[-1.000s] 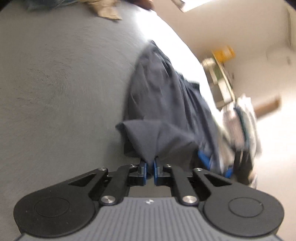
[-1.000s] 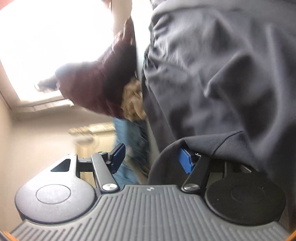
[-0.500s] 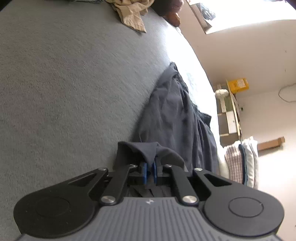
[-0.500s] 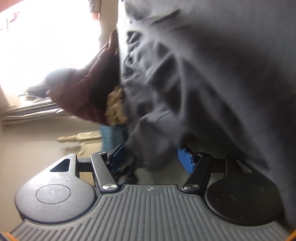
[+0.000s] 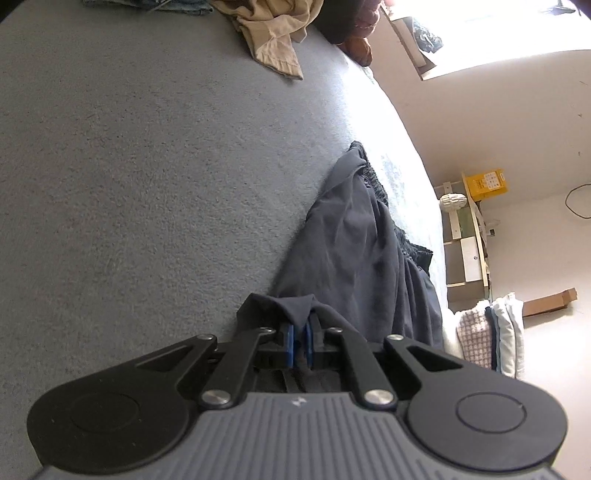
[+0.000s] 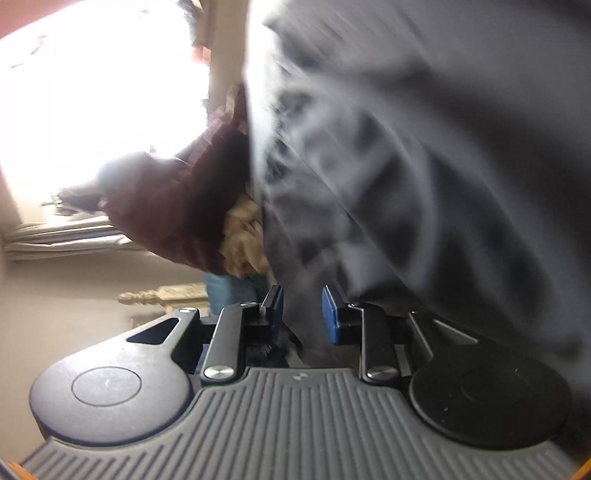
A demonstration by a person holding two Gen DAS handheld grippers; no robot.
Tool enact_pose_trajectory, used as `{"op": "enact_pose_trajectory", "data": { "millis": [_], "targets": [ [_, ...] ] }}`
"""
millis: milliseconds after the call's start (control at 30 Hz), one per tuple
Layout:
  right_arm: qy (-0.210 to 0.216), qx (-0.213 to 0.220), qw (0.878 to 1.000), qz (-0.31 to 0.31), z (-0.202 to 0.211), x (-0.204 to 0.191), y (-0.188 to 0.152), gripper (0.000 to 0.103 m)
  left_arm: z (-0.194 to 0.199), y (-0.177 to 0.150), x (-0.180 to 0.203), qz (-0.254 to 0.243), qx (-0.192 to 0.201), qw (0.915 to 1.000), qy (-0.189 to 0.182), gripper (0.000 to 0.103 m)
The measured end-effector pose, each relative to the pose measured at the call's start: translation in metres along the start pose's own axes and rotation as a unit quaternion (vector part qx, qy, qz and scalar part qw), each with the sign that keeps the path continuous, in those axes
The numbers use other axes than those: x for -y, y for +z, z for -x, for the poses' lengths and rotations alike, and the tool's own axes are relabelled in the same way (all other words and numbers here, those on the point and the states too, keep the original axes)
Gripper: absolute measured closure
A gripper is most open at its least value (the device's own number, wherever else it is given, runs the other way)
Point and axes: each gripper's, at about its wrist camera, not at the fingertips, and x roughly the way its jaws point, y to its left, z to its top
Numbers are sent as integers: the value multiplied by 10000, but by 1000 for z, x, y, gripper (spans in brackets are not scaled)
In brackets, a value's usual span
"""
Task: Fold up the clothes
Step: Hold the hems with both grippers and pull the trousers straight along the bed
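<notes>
Dark blue-grey garment [image 5: 354,251] lies stretched along the edge of a grey carpet-like surface [image 5: 147,184], its soft fabric creased in long folds, with a gathered waistband at the outer side. One corner is bunched and pinched tight in the left gripper [image 5: 300,341], whose blue pads [image 5: 290,341] are clamped on it. In the right wrist view the same cloth is blurred; the right gripper [image 6: 301,314] is closing around a fold between its jaws, pads not yet pressing. A tan garment [image 5: 273,33] lies well apart.
</notes>
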Motion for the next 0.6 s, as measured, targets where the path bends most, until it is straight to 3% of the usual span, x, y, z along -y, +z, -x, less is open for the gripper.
{"op": "enact_pose_trajectory", "data": {
  "millis": [133, 233, 300, 333, 533, 567, 600],
  "targets": [
    [55, 182, 9997, -163, 7, -3, 13, 79, -4, -1, -2, 27, -14, 10000, 25, 96],
    [-361, -65, 9979, 540, 14, -18, -5, 70, -4, -2, -6, 69, -2, 10000, 10, 96],
    [-788, -225, 9905, 1102, 16, -25, -21, 57, -4, -2, -8, 84, 3, 10000, 10, 96],
    [-1039, -249, 9847, 1373, 13, -27, -30, 56, -5, -2, -8, 100, 10, 9999, 8, 96],
    [-1789, -115, 9604, 2132, -9, -16, -38, 56, -9, -4, -11, 175, 68, 9998, 5, 97],
    [-1889, -84, 9565, 2220, -13, -14, -38, 58, -8, -4, -11, 173, 69, 9998, 2, 97],
    [-1821, -115, 9589, 2174, -15, -14, -37, 69, -8, -5, -11, 149, 66, 9999, 7, 97]
  ]
}}
